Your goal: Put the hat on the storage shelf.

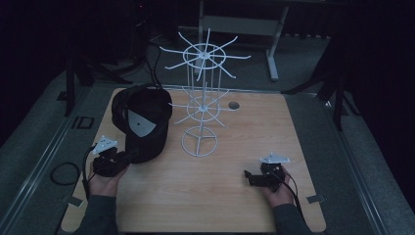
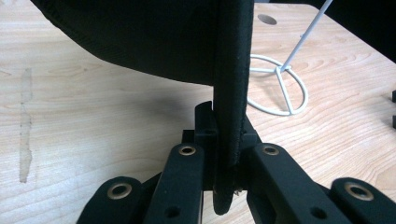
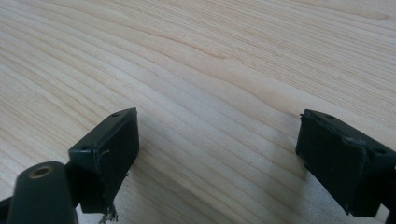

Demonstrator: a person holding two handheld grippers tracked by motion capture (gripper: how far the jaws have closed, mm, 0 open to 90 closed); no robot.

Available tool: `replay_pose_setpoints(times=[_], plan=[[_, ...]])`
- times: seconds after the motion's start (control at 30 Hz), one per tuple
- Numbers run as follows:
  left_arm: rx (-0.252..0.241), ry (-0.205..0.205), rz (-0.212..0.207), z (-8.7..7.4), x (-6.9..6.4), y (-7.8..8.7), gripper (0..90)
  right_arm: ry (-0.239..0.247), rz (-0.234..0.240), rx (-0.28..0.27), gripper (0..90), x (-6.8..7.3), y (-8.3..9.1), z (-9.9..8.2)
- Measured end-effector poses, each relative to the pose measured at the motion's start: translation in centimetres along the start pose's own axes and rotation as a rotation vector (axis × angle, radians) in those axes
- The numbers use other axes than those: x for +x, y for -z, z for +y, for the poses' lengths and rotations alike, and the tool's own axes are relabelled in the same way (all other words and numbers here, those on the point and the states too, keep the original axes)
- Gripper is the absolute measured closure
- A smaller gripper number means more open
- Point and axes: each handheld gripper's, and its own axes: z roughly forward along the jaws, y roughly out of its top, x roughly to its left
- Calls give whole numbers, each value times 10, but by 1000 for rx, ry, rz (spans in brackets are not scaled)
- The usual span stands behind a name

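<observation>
Pale grained wood table (image 1: pixel 205 186); left gripper (image 2: pixel 228 140) fingers clenched on stiff black cap (image 1: pixel 142 120) brim, right gripper (image 3: pixel 217 144) fingers released.

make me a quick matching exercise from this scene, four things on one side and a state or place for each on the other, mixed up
Things:
1. left tongs
2. right tongs
3. black cap
4. white wire rack

States:
a. stands upright mid-table
b. open over bare wood
c. brim pinched, on the left
d. shut on a brim

Pairs: 1-d, 2-b, 3-c, 4-a
</observation>
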Motion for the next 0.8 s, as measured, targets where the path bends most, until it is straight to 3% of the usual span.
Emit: replay_pose_setpoints(times=[0.8], plan=[[-62, -32, 41, 14, -4, 13, 866, 0, 0, 0, 132, 0, 0, 0]])
